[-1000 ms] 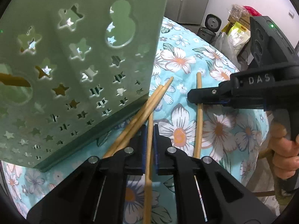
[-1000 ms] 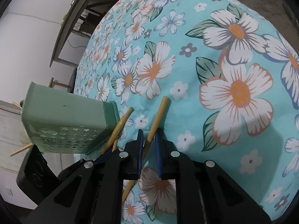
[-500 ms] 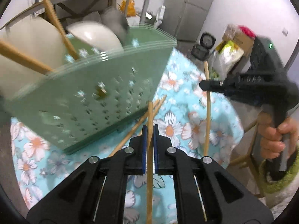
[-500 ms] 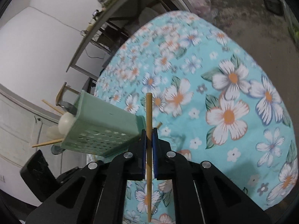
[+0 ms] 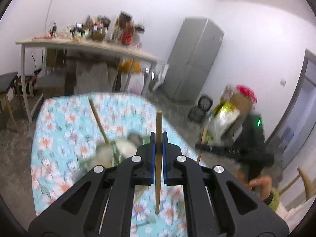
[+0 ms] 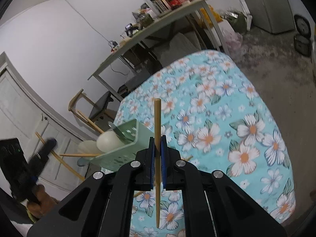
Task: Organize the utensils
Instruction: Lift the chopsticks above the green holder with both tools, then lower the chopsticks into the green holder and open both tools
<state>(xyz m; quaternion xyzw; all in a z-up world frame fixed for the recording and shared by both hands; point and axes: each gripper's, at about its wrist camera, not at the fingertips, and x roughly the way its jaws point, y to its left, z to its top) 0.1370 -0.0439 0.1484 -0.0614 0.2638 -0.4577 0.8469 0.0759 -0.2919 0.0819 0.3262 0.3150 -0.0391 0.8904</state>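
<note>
Pinching one wooden chopstick (image 5: 158, 158) near its upper third, the left hand-held gripper (image 5: 157, 138) holds it upright; the right hand-held gripper (image 6: 157, 144) clamps a second chopstick (image 6: 157, 158) the same way. Both sticks hang above the flowered bench (image 6: 227, 118), just beside the green utensil caddy (image 6: 126, 148) — light, stiff, smooth rods that I judge could pivot or slide between flat pads. A grip nearer the middle would steady them. Spoons and other chopsticks stand in the caddy.
</note>
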